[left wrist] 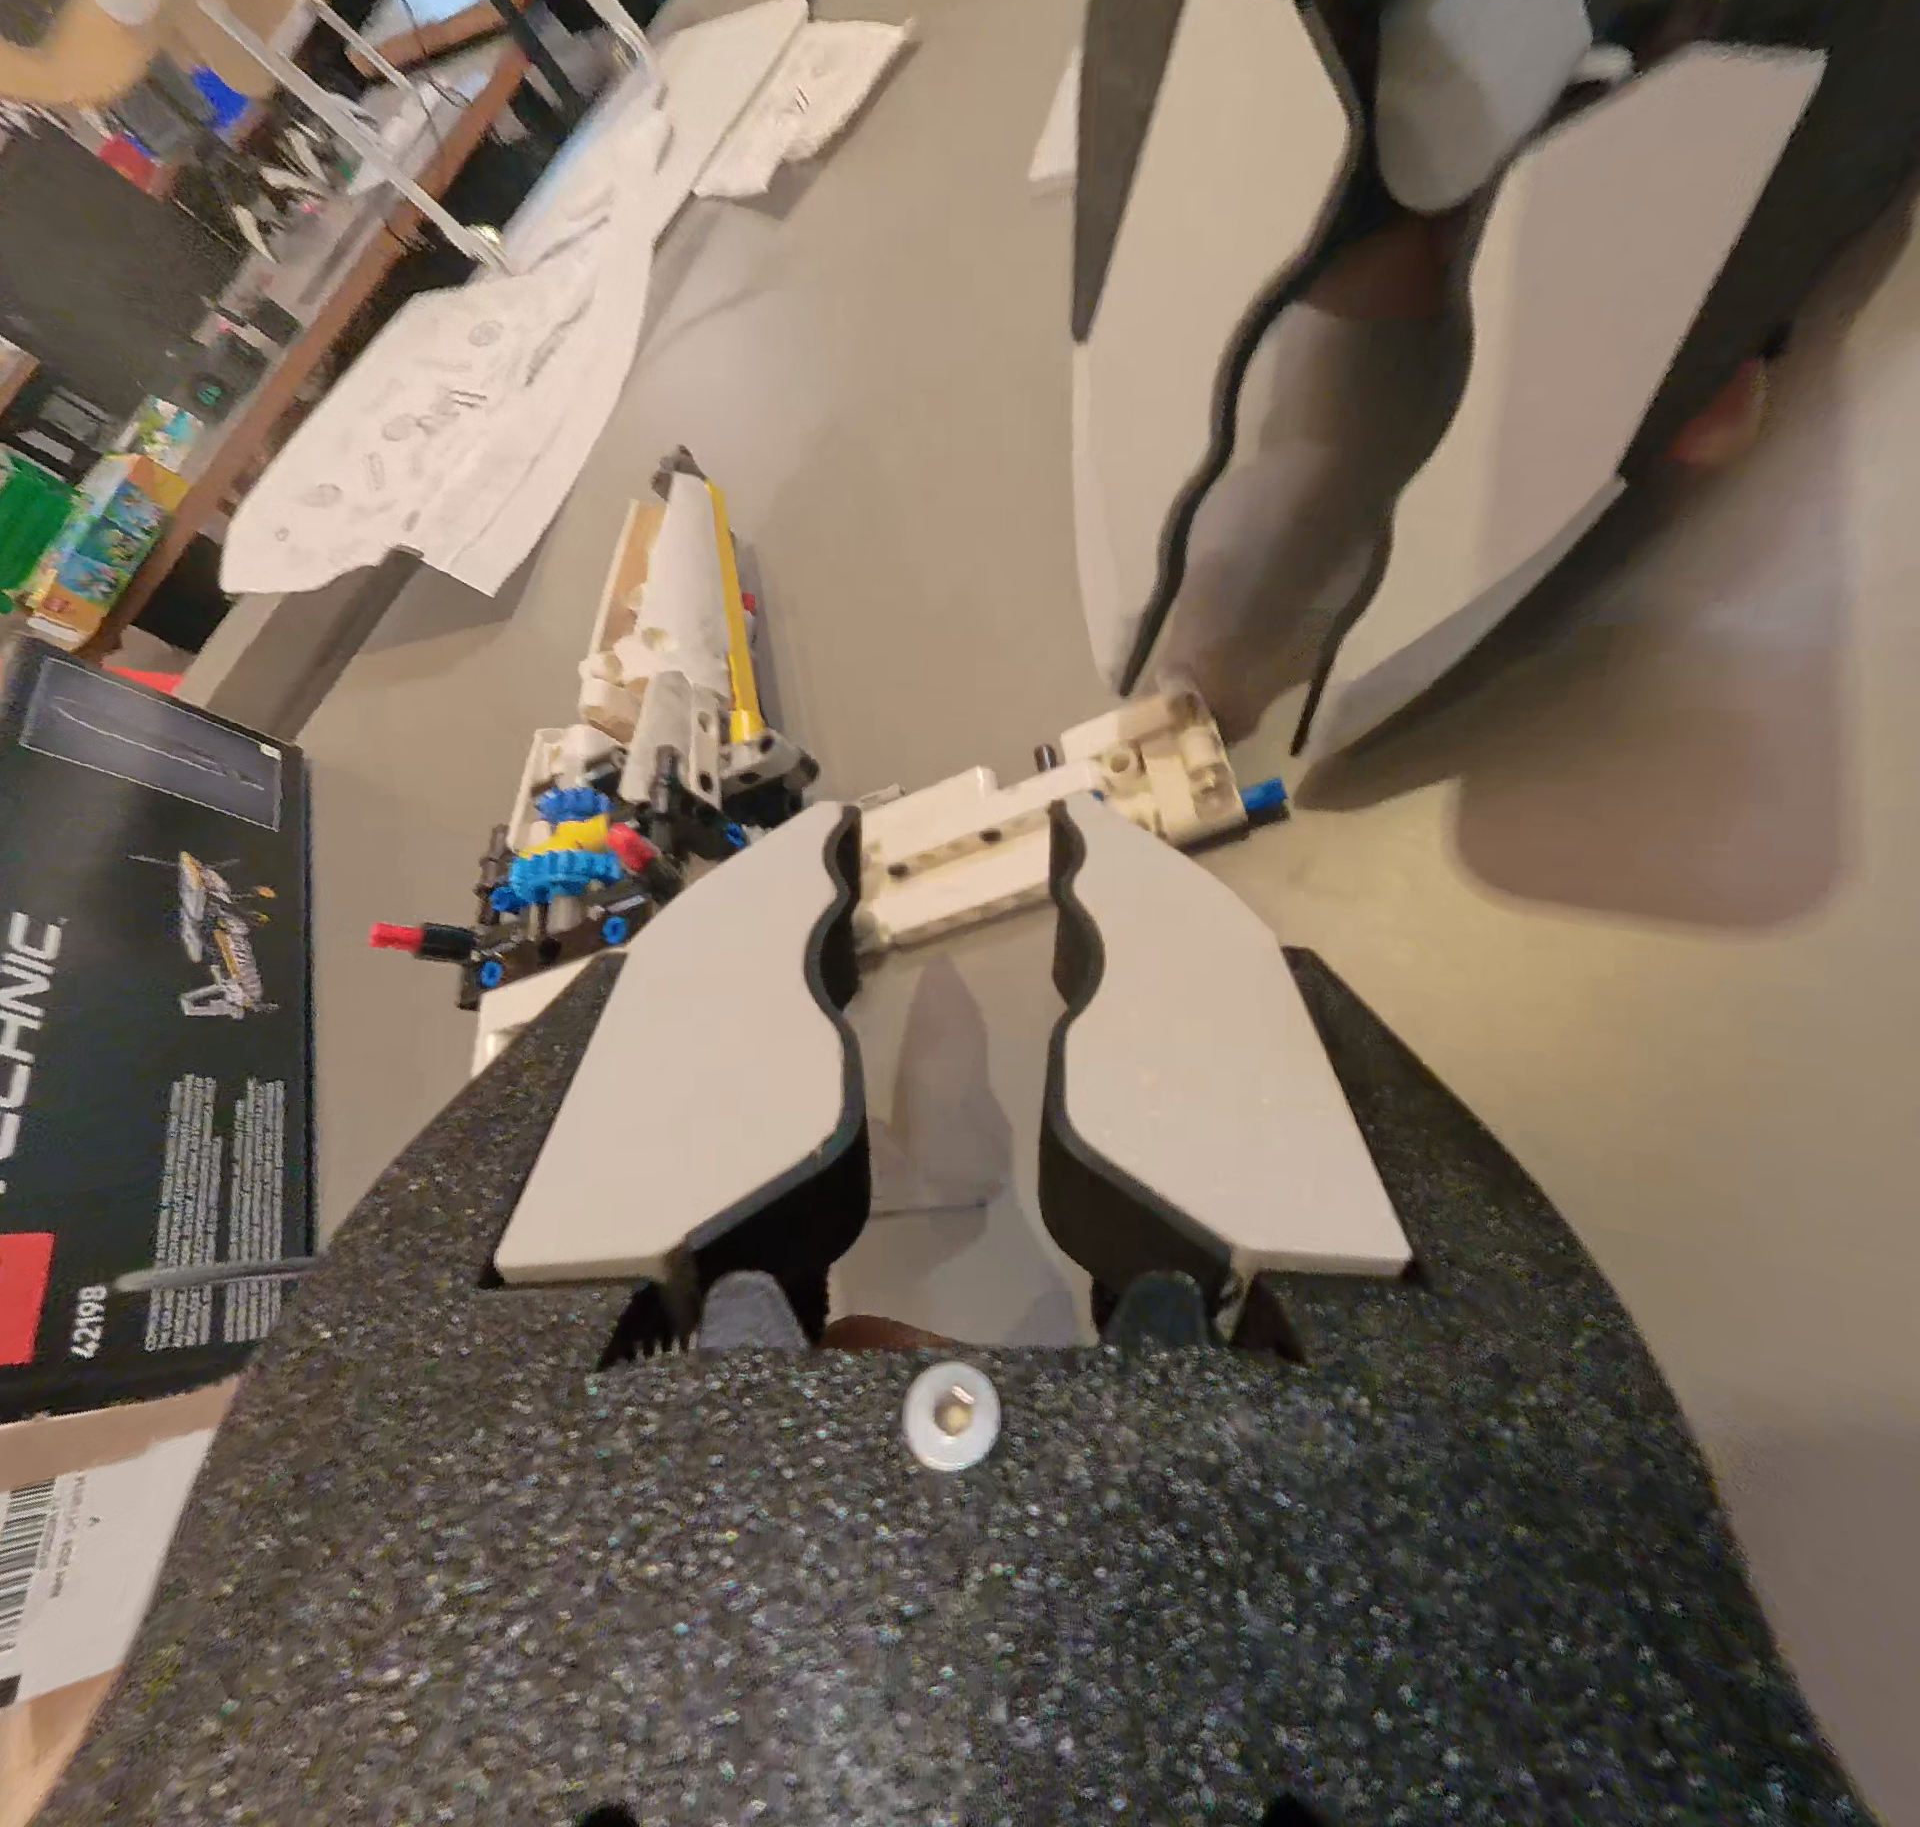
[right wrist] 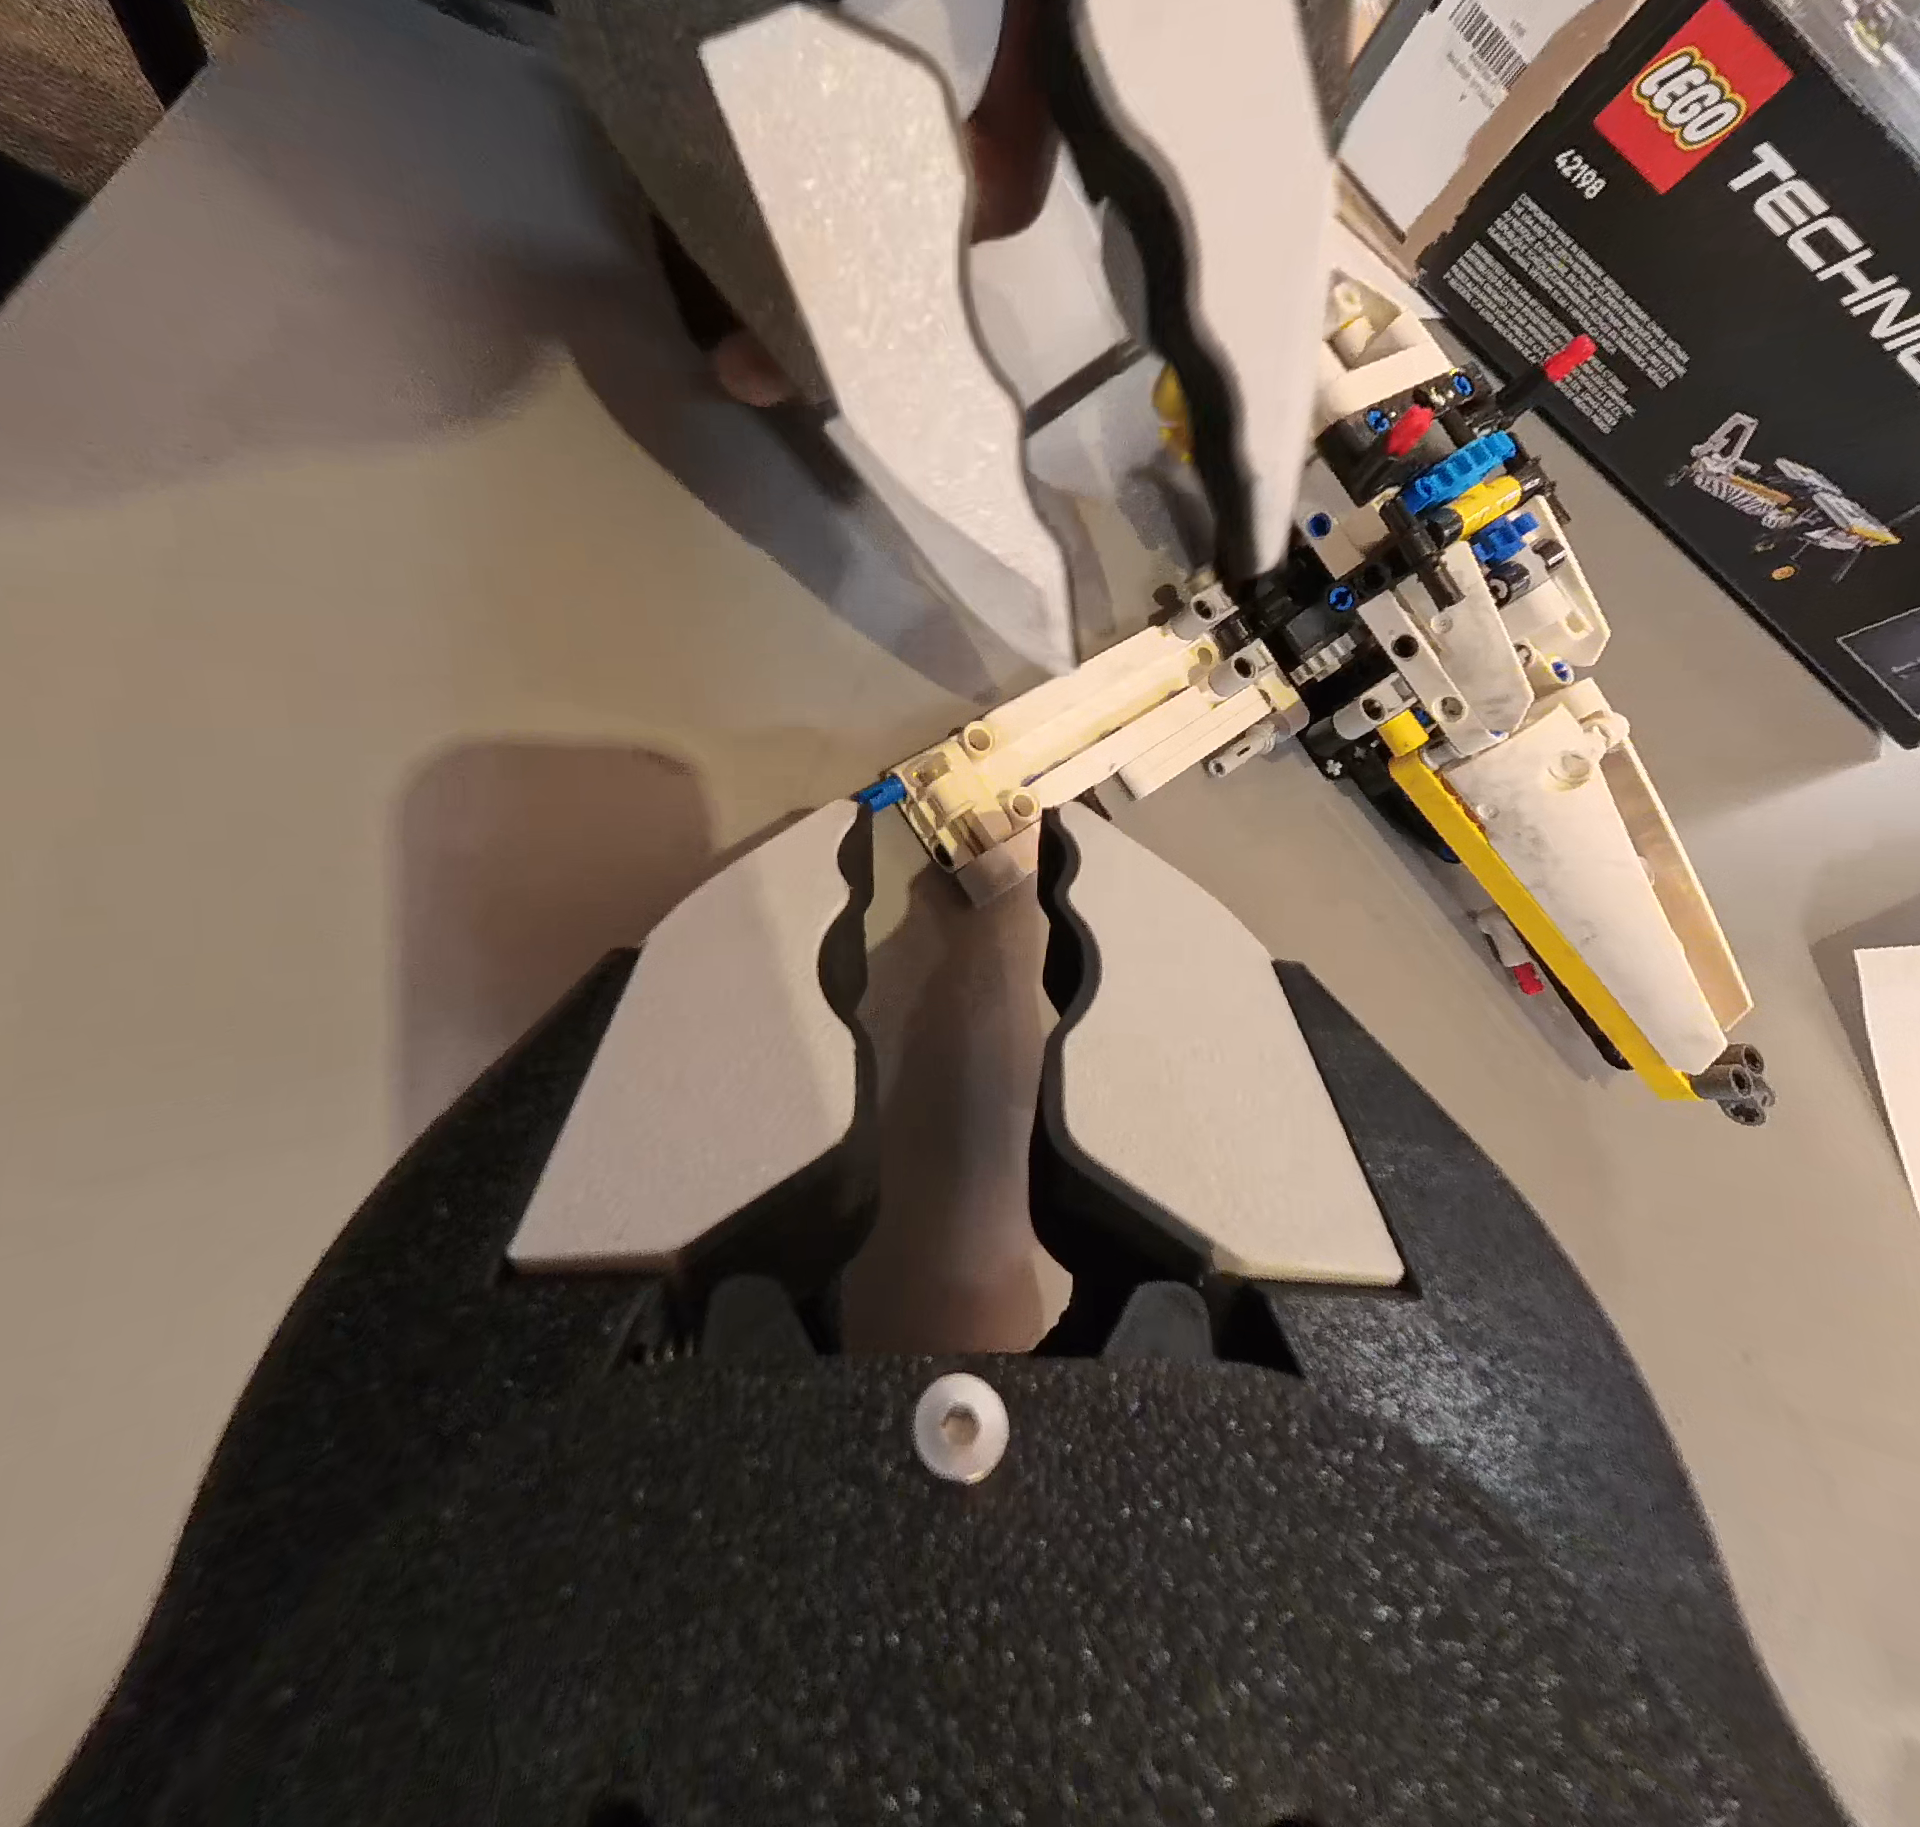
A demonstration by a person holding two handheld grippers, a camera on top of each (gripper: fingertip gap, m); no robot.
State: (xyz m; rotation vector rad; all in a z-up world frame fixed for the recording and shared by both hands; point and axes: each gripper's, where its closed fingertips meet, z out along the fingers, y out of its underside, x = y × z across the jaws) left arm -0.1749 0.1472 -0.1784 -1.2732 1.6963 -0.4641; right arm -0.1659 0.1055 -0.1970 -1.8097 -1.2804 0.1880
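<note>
White brick-built model (right wrist: 1455,697) on grey table (right wrist: 312,634), left tongs (left wrist: 956,832) clenched across its white wing beam (left wrist: 966,852), right tongs (right wrist: 951,832) released around the wing's end block (right wrist: 966,821), black box (right wrist: 1714,323) far right.

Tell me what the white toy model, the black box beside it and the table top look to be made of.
White toy model: moulded hard plastic bricks, semi-gloss, with pin holes and blue, yellow and black connectors.
Black box: printed cardboard, slightly shiny; a raw brown edge shows in the left wrist view.
Table top: smooth grey-beige surface with soft reflections, probably laminate or painted board; cannot tell for sure.
</note>
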